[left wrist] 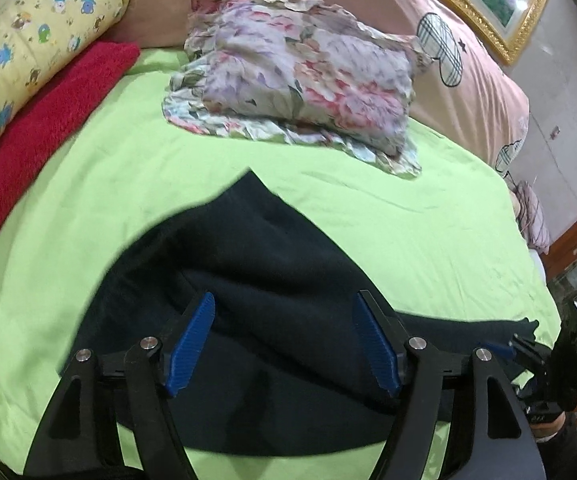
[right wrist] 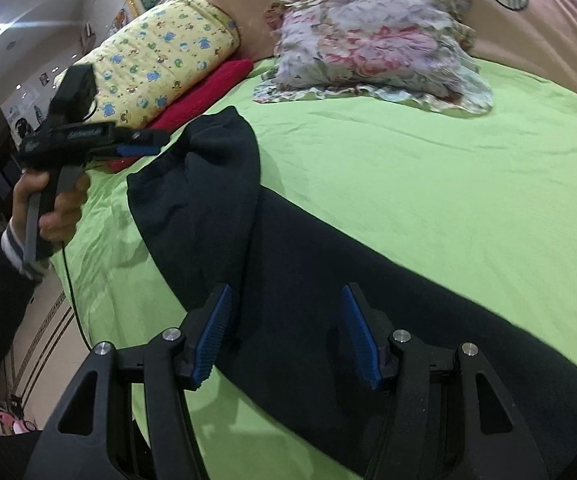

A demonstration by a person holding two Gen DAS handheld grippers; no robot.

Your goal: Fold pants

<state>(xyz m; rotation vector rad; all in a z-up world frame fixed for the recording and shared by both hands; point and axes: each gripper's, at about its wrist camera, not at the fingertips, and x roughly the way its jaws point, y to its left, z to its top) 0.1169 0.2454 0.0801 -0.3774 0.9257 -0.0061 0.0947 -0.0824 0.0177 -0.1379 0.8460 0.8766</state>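
The pants (right wrist: 308, 280), dark and almost black, lay on the green sheet (right wrist: 428, 168) of the bed, stretched along its near edge. In the right wrist view one end of the pants was doubled back on itself, the folded part bunched toward the far left, close to the red towel (right wrist: 208, 88). In the left wrist view the pants (left wrist: 248, 264) came to a peak pointing toward the pillow (left wrist: 300, 76), with bare sheet (left wrist: 100, 168) between them.

The left gripper (left wrist: 284, 340) hovered over the pants with its blue fingers (left wrist: 192, 344) spread apart; dark cloth showed beyond the gap, but neither finger pressed on it. Seen from the right wrist, the same gripper (right wrist: 140, 146) was off to the left of the pants, above the sheet's edge, held by a hand (right wrist: 52, 200) in a dark sleeve with a striped cuff.

The right gripper (right wrist: 284, 336) also stood over the pants, fingers (right wrist: 212, 336) parted and gripping nothing.

Beyond the pants, the floral pillow (right wrist: 376, 48) rested on the sheet near the head of the bed, against a pink quilt (left wrist: 468, 80). To the pillow's left lay the red towel (left wrist: 40, 136), and on it a yellow printed bolster (left wrist: 28, 48). A gold picture frame (left wrist: 500, 28) hung behind the quilt.
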